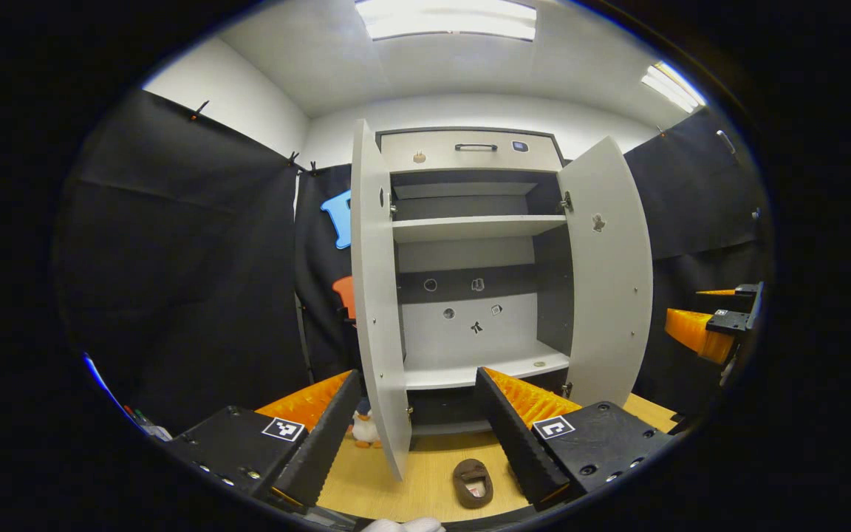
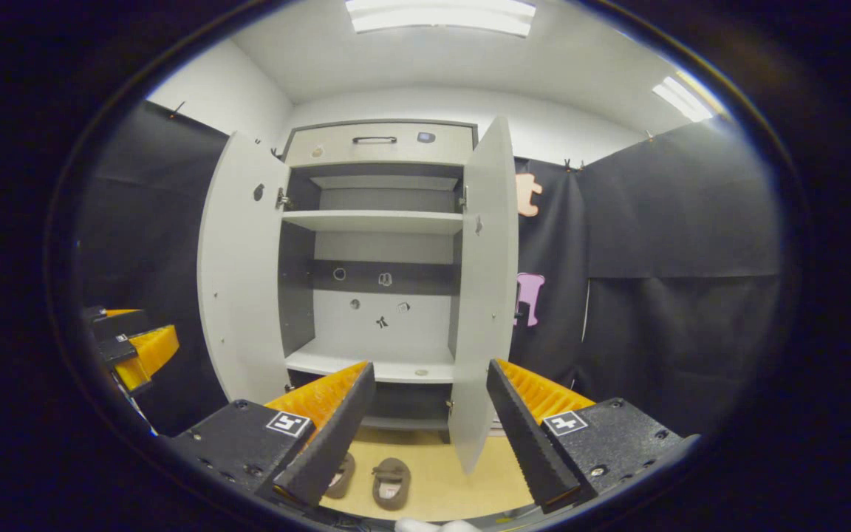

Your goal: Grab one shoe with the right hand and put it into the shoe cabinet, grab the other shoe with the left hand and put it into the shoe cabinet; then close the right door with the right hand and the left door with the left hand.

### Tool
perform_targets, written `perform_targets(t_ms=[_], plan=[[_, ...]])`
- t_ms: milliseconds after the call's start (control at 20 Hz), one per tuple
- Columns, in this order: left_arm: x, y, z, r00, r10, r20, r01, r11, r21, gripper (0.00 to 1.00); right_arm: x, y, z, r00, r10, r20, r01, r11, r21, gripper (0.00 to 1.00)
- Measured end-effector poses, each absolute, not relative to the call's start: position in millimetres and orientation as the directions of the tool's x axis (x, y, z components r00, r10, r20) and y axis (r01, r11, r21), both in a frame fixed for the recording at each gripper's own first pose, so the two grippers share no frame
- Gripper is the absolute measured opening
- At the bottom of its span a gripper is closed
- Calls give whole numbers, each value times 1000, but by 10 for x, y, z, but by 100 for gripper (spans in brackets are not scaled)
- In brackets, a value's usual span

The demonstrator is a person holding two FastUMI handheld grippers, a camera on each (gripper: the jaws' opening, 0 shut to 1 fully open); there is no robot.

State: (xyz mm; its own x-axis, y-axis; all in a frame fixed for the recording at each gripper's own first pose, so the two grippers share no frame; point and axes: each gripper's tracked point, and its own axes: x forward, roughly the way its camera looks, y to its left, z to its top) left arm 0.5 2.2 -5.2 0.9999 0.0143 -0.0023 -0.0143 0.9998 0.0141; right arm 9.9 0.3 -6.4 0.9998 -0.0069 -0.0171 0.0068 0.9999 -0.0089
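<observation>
Booth is black cloth walls, white ceiling with strip lights, pale wood floor (image 2: 433, 480). Shoe cabinet (image 1: 470, 295) sits centre frame in both views, light grey, with both doors swung wide: left door (image 1: 377, 295) edge-on in the left gripper view, right door (image 2: 481, 295) edge-on in the right gripper view. My read: doors are open so the shelves are reachable, closing comes last. Lower shelf (image 2: 374, 366) is bare apart from a small dot I can't identify, so neither shoe is stowed. Both shoes are on the floor in front of the cabinet, bottom centre of the right gripper view: one shoe (image 2: 391, 482) in the clear, toe toward the cabinet, the other shoe (image 2: 340, 474) just beside it, partly hidden behind my finger. They look like brown, soft, slipper-type shoes, low and rounded, with lighter insoles. Left gripper (image 1: 418, 421) spread wide, holding nothing. Right gripper (image 2: 429, 417) also spread, empty, aimed above the pair. I judge this as pre-grasp: right goes down first.
</observation>
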Motion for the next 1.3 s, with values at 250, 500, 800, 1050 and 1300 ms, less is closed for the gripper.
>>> perform_targets(t_ms=[250, 500, 800, 1050, 1300], plan=[[33, 51, -67, 1000, 22, -9, -22, 1000, 2, 96, 140, 6, -133, 1000, -4, -26, 4, 1000, -10, 100], [53, 55, -131, 1000, 25, -19, -25, 1000, 12, 96, 301, 135, -849, 988, 19, -151, -24, 999, -28, 99], [46, 131, -326, 997, 37, -68, -37, 999, 14, 96, 434, 293, -2411, 908, 80, -412, -91, 996, -8, 99], [18, 213, -410, 994, 51, -93, -53, 999, -12, 96, 557, 466, -3531, 818, 93, -568, -131, 991, -26, 100], [41, 246, -438, 992, 68, -106, -69, 998, -8, 96, 841, 879, -4124, 760, 151, -632, -160, 986, 44, 100]])
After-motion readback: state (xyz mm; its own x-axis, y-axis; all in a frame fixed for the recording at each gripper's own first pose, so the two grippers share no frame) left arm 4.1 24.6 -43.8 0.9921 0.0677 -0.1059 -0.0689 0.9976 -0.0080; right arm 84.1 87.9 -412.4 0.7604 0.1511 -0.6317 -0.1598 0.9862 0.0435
